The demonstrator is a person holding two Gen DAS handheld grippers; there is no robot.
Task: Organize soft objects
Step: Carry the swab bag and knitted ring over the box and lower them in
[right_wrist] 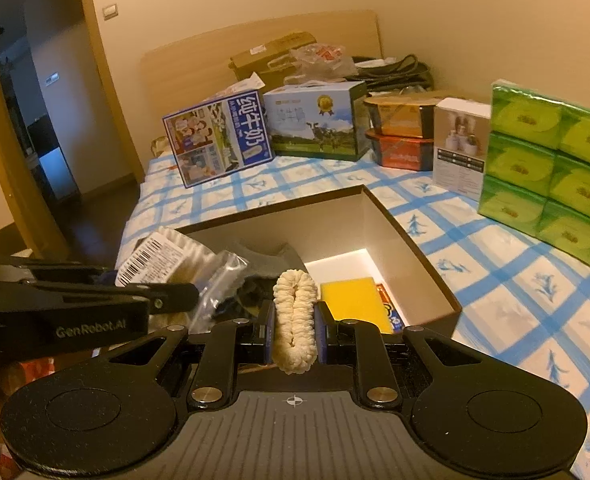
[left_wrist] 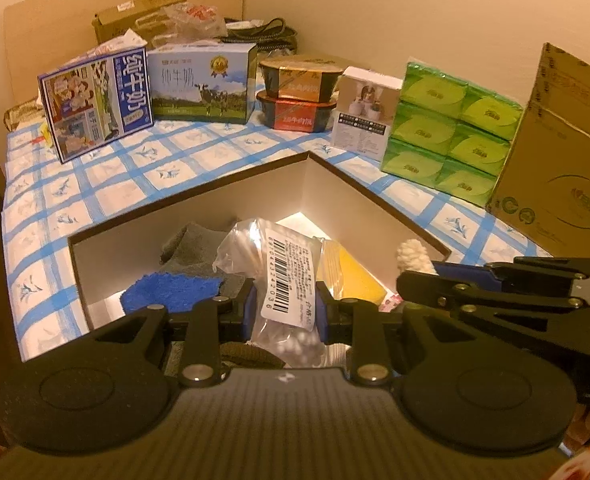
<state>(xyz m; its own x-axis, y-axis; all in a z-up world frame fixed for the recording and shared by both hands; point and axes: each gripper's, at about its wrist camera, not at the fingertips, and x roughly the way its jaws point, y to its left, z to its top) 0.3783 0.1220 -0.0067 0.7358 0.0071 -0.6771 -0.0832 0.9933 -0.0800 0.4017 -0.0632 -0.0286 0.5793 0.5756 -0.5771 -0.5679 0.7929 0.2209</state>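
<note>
I have both claws loaded and held over the open brown cardboard box with the pale inside (left_wrist: 335,184), which sits on the bed with the blue-and-white checked sheet (left_wrist: 107,184). My left claw (left_wrist: 285,312) is clenched on a clear plastic bag of white cotton pads with a barcode label (left_wrist: 283,276); my right claw (right_wrist: 293,330) is clenched on a cream fluffy looped scrunchie (right_wrist: 295,320).

Inside the box I already see a grey cloth (left_wrist: 195,250), a blue textured cloth (left_wrist: 167,292) and a yellow sponge (right_wrist: 353,304), with a small printed packet (right_wrist: 391,312) beside the sponge. So I judge the sorting well underway: several soft things are in, and these two are over the box, not yet let go.

What remains, as far as I can tell, is dropping both. The cartons and green tissue packs (right_wrist: 547,160) at the back of the bed look like bystanders. Whether more soft items wait near me, I cannot tell.
</note>
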